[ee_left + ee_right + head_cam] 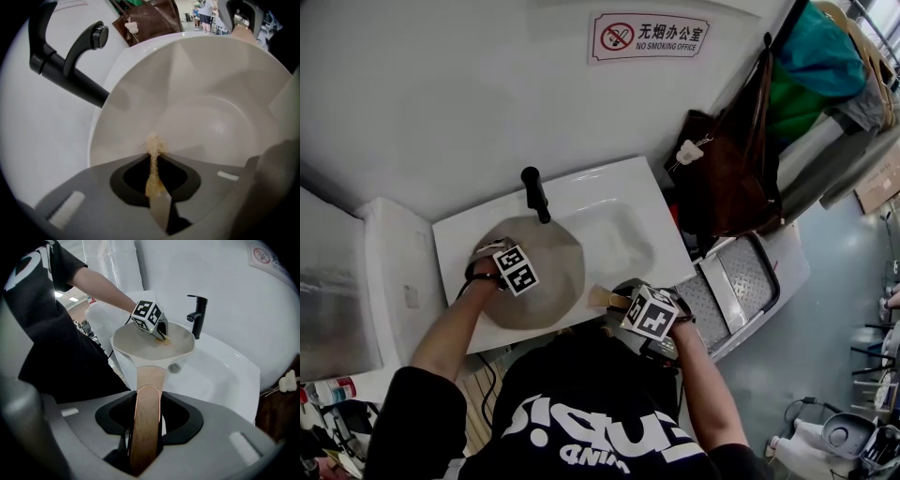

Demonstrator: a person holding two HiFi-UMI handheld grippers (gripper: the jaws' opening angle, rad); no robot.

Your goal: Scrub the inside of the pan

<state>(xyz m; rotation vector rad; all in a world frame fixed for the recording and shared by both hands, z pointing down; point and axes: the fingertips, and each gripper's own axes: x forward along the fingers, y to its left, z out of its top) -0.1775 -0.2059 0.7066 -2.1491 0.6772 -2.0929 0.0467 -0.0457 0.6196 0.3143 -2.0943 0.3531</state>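
1. The pan [551, 281], pale inside and with an angular rim, is held over the left part of a white sink [623, 239]. Its far rim lies just near of a black tap [536, 192].
2. The pan's wooden handle [146, 427] runs from the near right rim towards the person.
3. The right claw [146, 397] is clamped on that handle. Both jaws press against its sides, and the handle's rounded end pokes out past them towards the pan.
4. The right claw is at the sink's near right corner, angled steeply down.
5. The left claw [153, 157] is inside the pan, on its left side, and points steeply down at the floor of the pan.
6. Its jaws are closed on a thin tan scrubber [153, 143], whose frayed tip sticks out beyond them. The tip is at the pan's inner surface, though I cannot tell whether it touches.
7. The inside of the pan looks smooth and bare, and a soft highlight shows on its floor.
8. A brown bag [731, 178] hangs to the right of the sink, beside the white wall [441, 94].
9. A no-smoking sign [649, 36] is fixed to the wall, far beyond the sink.
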